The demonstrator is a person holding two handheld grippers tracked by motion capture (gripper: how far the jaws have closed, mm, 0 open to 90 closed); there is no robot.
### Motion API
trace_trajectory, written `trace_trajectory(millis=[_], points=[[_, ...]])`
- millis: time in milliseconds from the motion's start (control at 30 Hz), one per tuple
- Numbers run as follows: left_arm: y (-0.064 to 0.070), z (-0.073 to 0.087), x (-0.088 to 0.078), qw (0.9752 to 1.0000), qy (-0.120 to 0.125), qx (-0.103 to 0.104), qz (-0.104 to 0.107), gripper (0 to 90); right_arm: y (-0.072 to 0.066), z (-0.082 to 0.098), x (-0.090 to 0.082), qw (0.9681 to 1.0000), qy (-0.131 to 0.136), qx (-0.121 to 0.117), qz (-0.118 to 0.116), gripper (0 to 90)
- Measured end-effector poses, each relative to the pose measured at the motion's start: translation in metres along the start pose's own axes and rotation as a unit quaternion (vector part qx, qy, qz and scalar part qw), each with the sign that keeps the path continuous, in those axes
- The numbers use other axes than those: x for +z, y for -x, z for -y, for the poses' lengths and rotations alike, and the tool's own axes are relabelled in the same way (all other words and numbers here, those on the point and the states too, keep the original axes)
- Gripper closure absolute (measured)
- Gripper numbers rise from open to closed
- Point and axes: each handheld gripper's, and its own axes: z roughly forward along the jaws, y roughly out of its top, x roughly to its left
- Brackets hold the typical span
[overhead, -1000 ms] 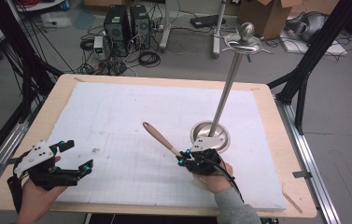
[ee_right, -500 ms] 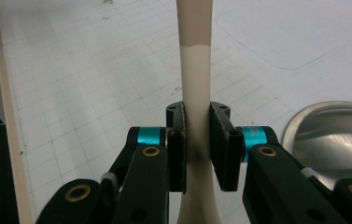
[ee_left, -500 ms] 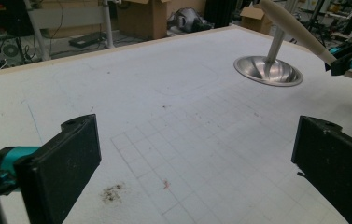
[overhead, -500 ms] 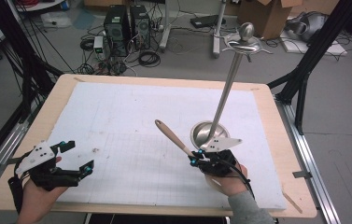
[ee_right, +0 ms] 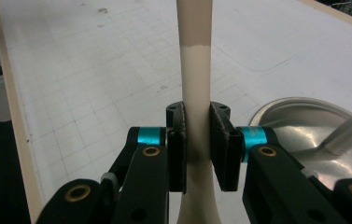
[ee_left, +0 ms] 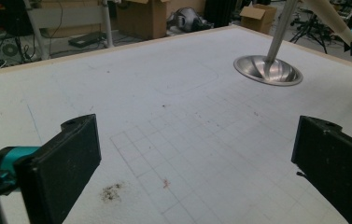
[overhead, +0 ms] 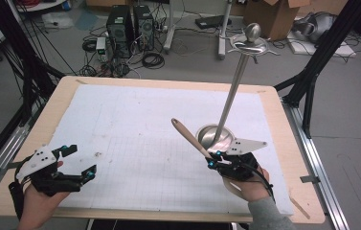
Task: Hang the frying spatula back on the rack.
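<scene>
Behind the right gripper (ee_right: pixel 197 154), the spatula (ee_right: pixel 195 70) blade hides.

Gripper (ee_right: pixel 197 149) clamps pale utensil handle (ee_right: pixel 196 70); steel stand base (ee_right: pixel 304 126) right.

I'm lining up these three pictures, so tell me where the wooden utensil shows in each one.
High view: the wooden utensil slants up and left from the right gripper, just left of centre-right.
Left gripper view: its pale shaft crosses the top right corner.
Right gripper view: it stands upright at centre, clamped between the jaws.
Shared landmark: the round metal stand base.
</scene>
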Motion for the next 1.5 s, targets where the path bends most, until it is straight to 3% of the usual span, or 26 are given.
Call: trace_trajectory(millis=[367,500,833,1033,1500], points=[[-0.001,0.003,0.001,1.0,-0.001,-0.005,0.002,1.8,0.011,0.001,-0.035,0.9997,0.021,0.004,0.012,78.0],[-0.001,0.003,0.001,1.0,0.0,-0.008,0.004,1.8,0.015,-0.003,-0.048,0.9993,0.035,-0.014,0.005,78.0],[-0.001,0.003,0.001,0.9998,0.006,-0.009,0.017,1.8,0.025,-0.01,-0.073,0.9984,0.052,-0.021,0.007,78.0],[0.0,0.003,0.0,0.9995,0.021,-0.008,0.021,1.8,0.036,-0.008,-0.088,0.998,0.06,-0.01,0.013,78.0],[0.0,0.004,0.0,0.9995,0.021,-0.008,0.022,1.8,0.056,-0.001,-0.117,0.9969,0.077,0.005,0.017,78.0]])
